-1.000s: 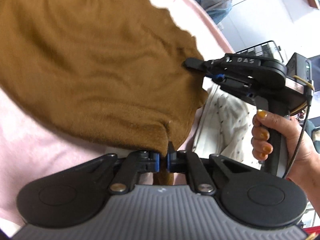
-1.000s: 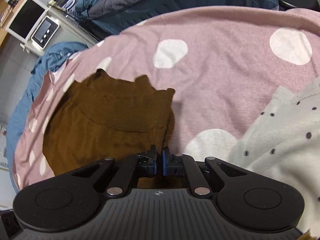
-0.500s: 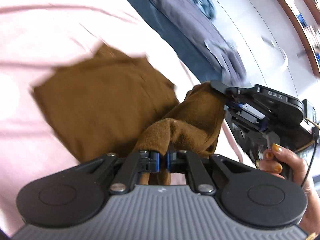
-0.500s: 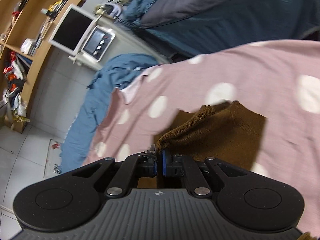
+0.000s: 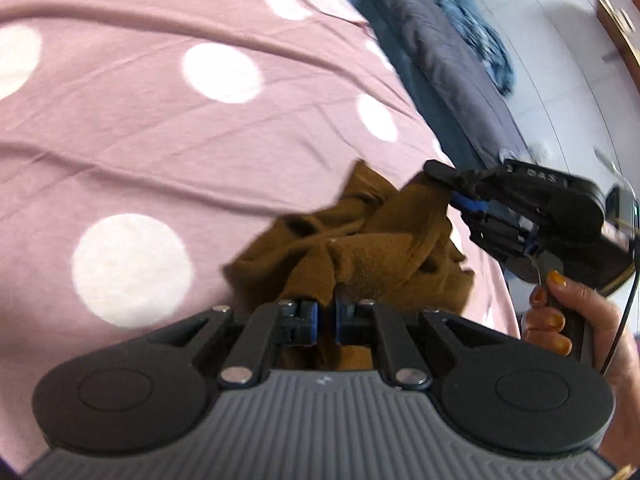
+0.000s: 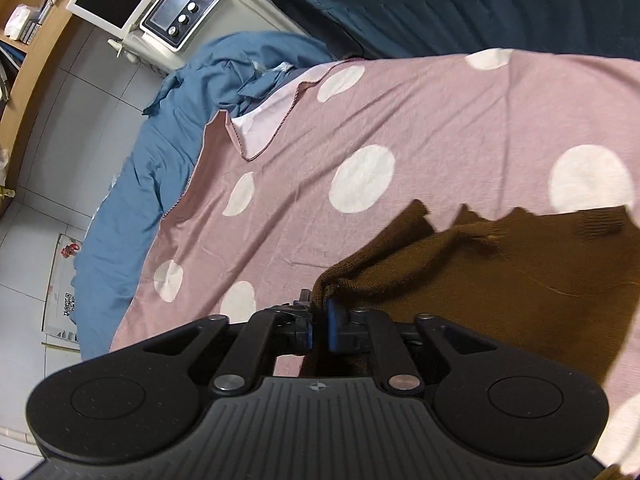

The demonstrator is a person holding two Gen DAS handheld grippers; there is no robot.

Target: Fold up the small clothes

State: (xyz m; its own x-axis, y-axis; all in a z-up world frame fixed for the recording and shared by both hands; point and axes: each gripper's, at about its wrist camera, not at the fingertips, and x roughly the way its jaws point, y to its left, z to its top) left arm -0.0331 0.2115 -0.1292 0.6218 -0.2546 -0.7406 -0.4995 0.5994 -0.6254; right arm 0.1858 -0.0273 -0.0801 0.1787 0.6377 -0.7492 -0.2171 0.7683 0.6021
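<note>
White raised letters "DAS" on the black body of the right tongs [image 5: 460, 196], blurred, a QR code on a printed sheet [image 6: 64, 284] lying on the floor, its other print too small to read

Both wrist views look close down — sharing the brown garment [image 5: 384, 256].

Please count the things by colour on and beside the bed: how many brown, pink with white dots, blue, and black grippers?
Brown: 1, the knit garment.
Pink with white dots: 1, the bedsheet.
Blue: 1, the crumpled blanket.
Black: 2, the left gripper and the right gripper.
Total: 5.
</note>
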